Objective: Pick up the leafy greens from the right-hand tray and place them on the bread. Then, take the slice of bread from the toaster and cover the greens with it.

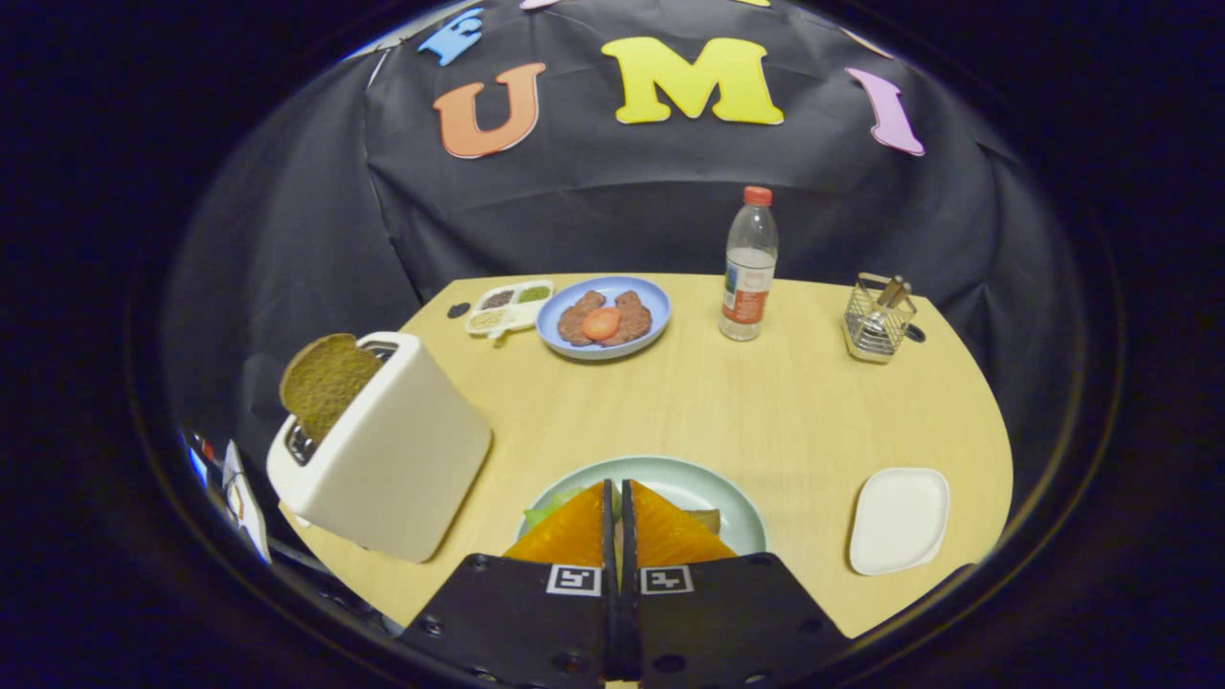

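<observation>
Over the plate (737, 502), my gripper (615, 512) nearly closed on leafy greens (547, 507) — toaster (383, 450) bread slice (325, 383) still untaken.

— Where is the gripper (613, 507)?

— Low down, pointing forward and a bit downward.

— What are its two fingers (574, 531) doing?

— They sit side by side, nearly touching. There is just a thin slit between them.

— Are they squeezing something?

— I cannot tell. The slit is too thin to see into.

— Are the fingers level?

— Yes, both tips reach equally far.
</observation>
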